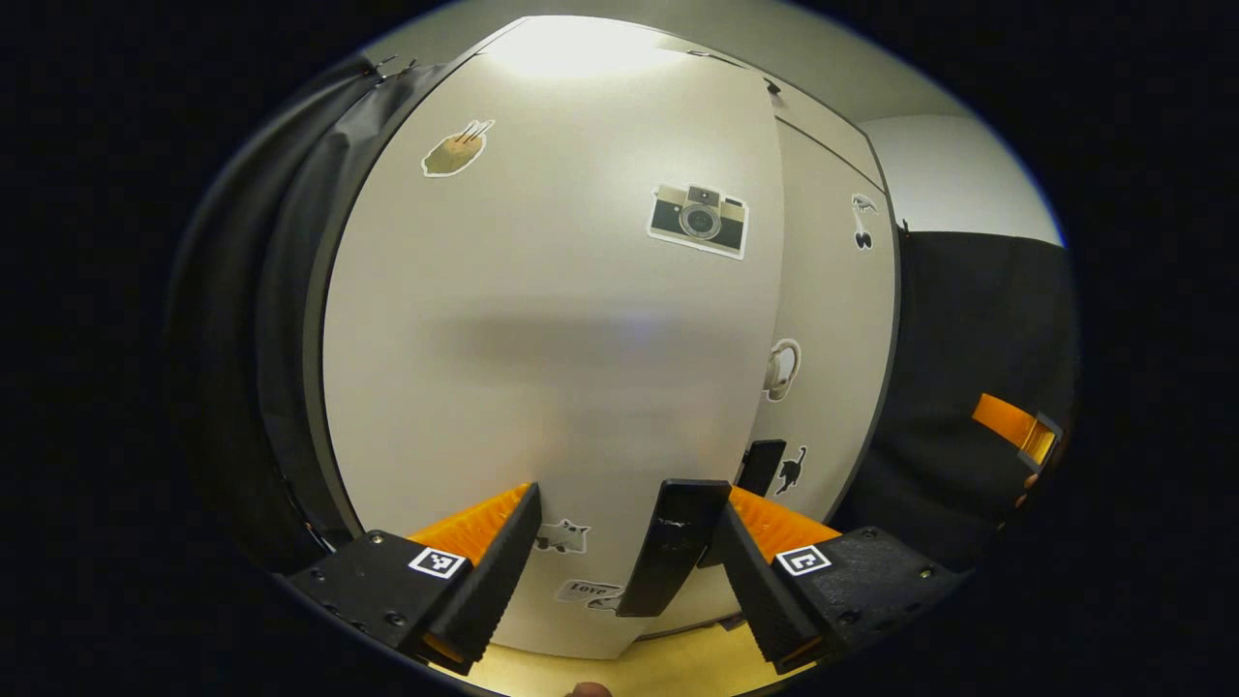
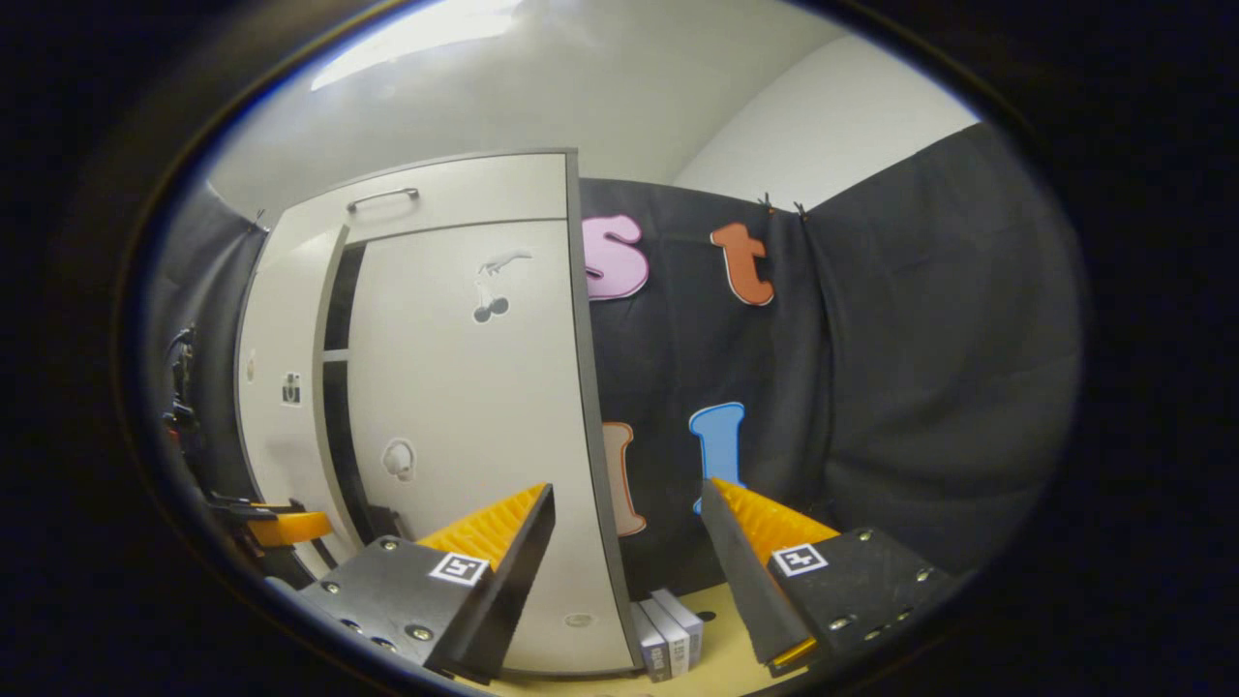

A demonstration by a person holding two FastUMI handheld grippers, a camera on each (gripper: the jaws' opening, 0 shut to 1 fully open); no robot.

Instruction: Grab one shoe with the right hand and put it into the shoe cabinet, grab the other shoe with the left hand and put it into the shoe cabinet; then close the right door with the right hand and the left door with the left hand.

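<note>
Step in hand, as judged from the views: closing the left door [image 1: 552, 339] of the shoe cabinet [image 2: 455, 194].

1. Left gripper [image 1: 629, 542]: jaws spread, gripping nothing. The fingertips sit at the lower part of the left door, near its free edge, with the door's dark handle [image 1: 673, 547] between the fingers. Contact with the panel cannot be confirmed.
2. In the right gripper view the right door [image 2: 465, 416] appears nearly shut, and a dark gap remains between it and the left door. The left door therefore looks not yet seated.
3. Push flat against the panel beside the handle (not on the handle itself), keeping the fingers square to the surface so they do not slide off the free edge.
4. Right gripper [image 2: 629, 542]: jaws spread and empty, held off the cabinet's right front corner. Keep it clear of the closing gap.
5. The shoes are not discernible; they are presumably inside, behind the doors.
</note>
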